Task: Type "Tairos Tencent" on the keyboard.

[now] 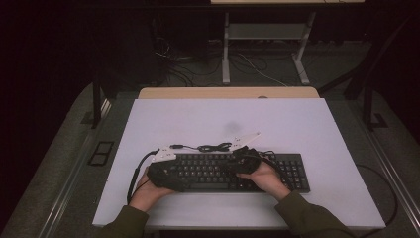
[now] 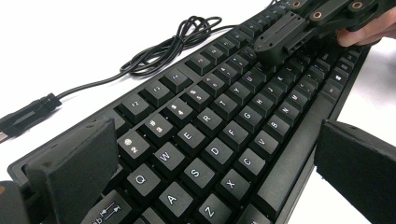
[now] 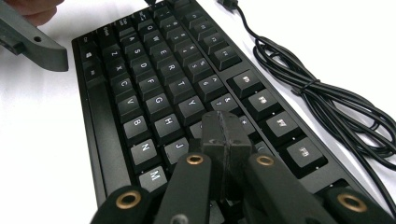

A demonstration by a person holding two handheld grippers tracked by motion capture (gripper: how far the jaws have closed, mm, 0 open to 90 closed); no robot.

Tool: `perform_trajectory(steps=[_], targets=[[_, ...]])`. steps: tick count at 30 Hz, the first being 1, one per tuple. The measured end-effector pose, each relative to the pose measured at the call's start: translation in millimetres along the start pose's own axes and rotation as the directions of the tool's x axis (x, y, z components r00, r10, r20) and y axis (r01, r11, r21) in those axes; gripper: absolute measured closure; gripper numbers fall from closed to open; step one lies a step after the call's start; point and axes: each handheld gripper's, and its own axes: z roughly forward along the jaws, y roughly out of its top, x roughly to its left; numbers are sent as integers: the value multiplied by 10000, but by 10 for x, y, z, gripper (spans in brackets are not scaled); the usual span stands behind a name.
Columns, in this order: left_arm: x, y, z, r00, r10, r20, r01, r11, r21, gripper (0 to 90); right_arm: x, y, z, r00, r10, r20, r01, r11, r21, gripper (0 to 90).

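1. High view: black keyboard lies flat on the white table, near the person's edge, its cable bundled just behind it. Left tongs sit over the kbd's left end, right tongs over its middle. Looks rigid, long and flat; probably light-to-medium weight, so lift w/ both ends supported or it'll tip.
2. Left gripper view: left tongs spread wide, nothing gripped; one jaw off the far edge by the number row, the other past the near edge by the space bar, straddling the kbd. Best hold = the frame edges, front-to-back. Keycaps are smooth, wobbly, could pop off, so don't pinch those. Right tongs show farther off, tips down on the keys.
3. Right gripper view: right tongs fully closed, empty, tips touching around the U/J keys of the kbd; pressing, not holding. Loose cable beside it will drag and may snag if the kbd moves.
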Motion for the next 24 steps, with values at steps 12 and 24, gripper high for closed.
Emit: perform_trajectory(steps=[12, 24], targets=[[3, -4, 13, 10000, 18, 1, -18, 9999, 130, 0, -6, -13, 21, 10000, 6, 43, -7, 9999, 161, 892], [3, -6, 19, 10000, 42, 18, -42, 9999, 147, 0, -9, -24, 40, 10000, -19, 54, 18, 9997, 235, 892]])
